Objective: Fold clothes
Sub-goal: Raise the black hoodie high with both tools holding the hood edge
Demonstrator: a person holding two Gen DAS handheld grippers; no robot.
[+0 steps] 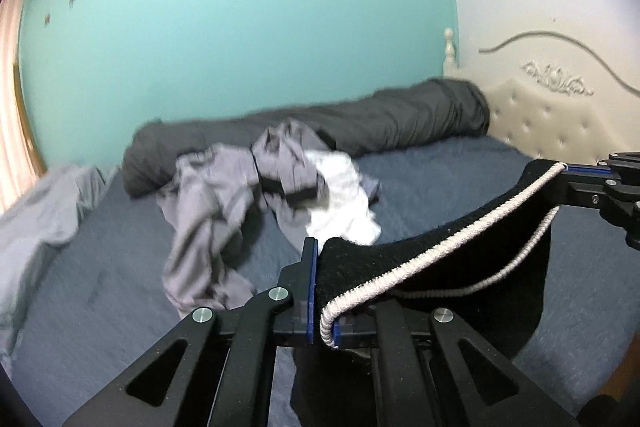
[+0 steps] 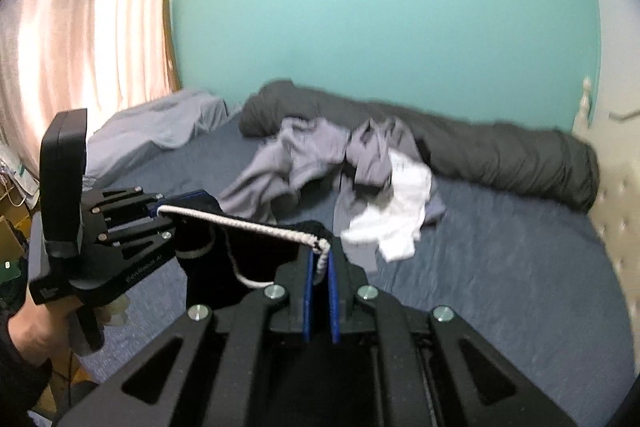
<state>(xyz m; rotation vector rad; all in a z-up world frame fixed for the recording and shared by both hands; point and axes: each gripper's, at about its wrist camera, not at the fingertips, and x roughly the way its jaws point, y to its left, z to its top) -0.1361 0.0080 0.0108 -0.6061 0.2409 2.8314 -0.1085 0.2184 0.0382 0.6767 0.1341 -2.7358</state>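
Black garment (image 1: 460, 267) lower part cut off, laundry pile (image 1: 256, 195) blurred

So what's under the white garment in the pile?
The white garment lies on grey clothes and the blue bedsheet. Whatever is directly beneath it is covered.

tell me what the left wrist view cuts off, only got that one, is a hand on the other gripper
Observer: No hand shows on the right gripper; the right wrist view shows a hand under the left gripper.
Operator: anything left of the bed
Observer: A pink curtain hangs there, lit from behind.
Operator: does the black garment sag
Observer: Yes, the black garment hangs below its white trim, which is stretched between both grippers.
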